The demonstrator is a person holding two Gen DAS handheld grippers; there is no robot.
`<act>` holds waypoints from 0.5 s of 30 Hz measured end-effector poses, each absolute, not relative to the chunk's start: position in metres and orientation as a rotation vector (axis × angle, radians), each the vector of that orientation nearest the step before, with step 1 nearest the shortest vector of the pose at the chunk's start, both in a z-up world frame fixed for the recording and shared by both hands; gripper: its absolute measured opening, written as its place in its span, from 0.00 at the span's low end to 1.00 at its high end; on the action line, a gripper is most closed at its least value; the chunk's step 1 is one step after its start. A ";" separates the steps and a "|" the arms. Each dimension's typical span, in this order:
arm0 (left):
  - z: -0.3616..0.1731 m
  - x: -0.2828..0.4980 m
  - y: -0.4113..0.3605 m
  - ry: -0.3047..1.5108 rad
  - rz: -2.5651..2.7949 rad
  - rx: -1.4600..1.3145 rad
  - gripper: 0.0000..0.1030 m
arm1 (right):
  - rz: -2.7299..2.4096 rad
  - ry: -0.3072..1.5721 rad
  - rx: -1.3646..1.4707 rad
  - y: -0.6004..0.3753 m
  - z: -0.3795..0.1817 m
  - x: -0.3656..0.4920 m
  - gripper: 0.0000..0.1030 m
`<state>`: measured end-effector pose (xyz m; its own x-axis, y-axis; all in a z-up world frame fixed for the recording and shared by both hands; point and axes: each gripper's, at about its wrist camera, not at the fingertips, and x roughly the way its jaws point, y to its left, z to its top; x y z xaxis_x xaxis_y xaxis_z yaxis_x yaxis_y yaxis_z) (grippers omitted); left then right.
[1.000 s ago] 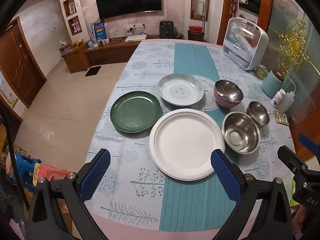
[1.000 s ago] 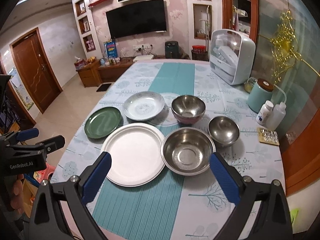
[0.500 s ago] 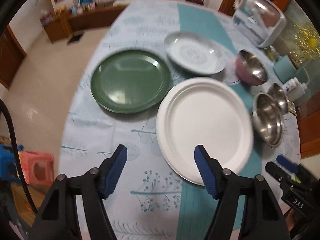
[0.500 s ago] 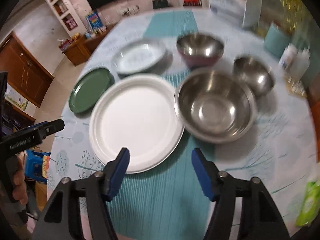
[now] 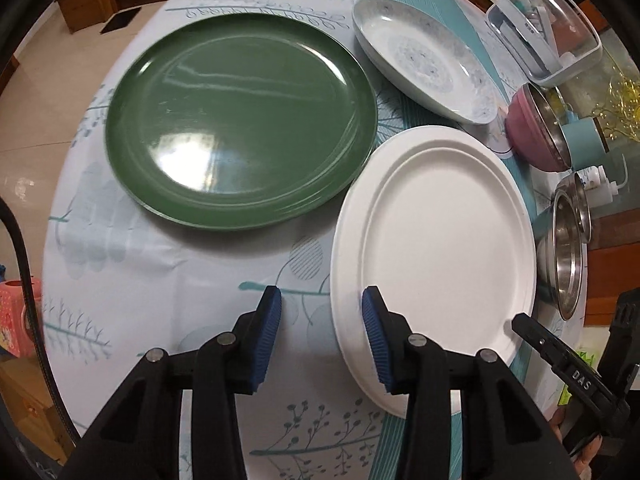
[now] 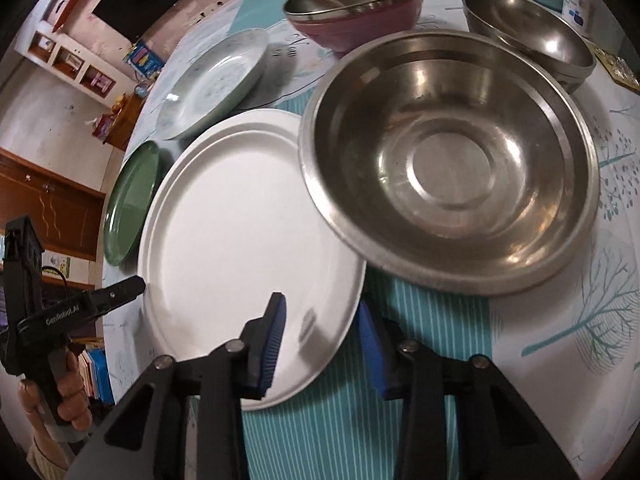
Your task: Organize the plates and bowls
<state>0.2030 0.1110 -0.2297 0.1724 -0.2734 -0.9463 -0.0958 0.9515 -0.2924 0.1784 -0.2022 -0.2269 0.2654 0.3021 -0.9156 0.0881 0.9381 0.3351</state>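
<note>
A large white plate (image 5: 440,240) lies on the table, with a green plate (image 5: 240,120) to its left and a pale speckled plate (image 5: 424,56) behind. My left gripper (image 5: 322,312) is open, its jaws straddling the white plate's near left rim. My right gripper (image 6: 320,320) is open, straddling the white plate's (image 6: 240,232) near right rim. A big steel bowl (image 6: 448,160) sits right of the plate, with a pink bowl (image 6: 356,8) and a small steel bowl (image 6: 528,32) behind it.
The table has a floral cloth with a teal runner (image 6: 360,420). A white dish rack (image 5: 548,28), a teal canister (image 5: 584,140) and small bottles (image 5: 596,184) stand at the far right. The table's left edge drops to the floor (image 5: 24,128).
Both grippers have moved down and forward to the white plate and their jaws have narrowed around its near rim, one on each side.
</note>
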 end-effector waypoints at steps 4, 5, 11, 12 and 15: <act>-0.232 0.209 0.106 1.396 -0.142 -0.306 0.40 | 0.132 1.289 0.359 -0.205 -0.229 0.183 0.25; -0.232 0.211 0.104 1.393 -0.140 -0.306 0.40 | 0.129 1.287 0.362 -0.207 -0.231 0.184 0.23; -0.233 0.215 0.094 1.410 -0.170 -0.314 0.34 | 0.129 1.276 0.358 -0.209 -0.230 0.186 0.21; -0.234 0.215 0.093 1.413 -0.170 -0.314 0.34 | 0.133 1.275 0.351 -0.209 -0.230 0.185 0.21; -0.233 0.216 0.090 1.407 -0.167 -0.302 0.33 | 0.154 1.279 0.346 -0.211 -0.228 0.181 0.20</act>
<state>0.2160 0.0899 -0.2328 0.1600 -0.2922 -0.9429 -0.0631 0.9502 -0.3052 0.1809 -0.2105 -0.2282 0.2861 0.3024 -0.9092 0.0786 0.9383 0.3367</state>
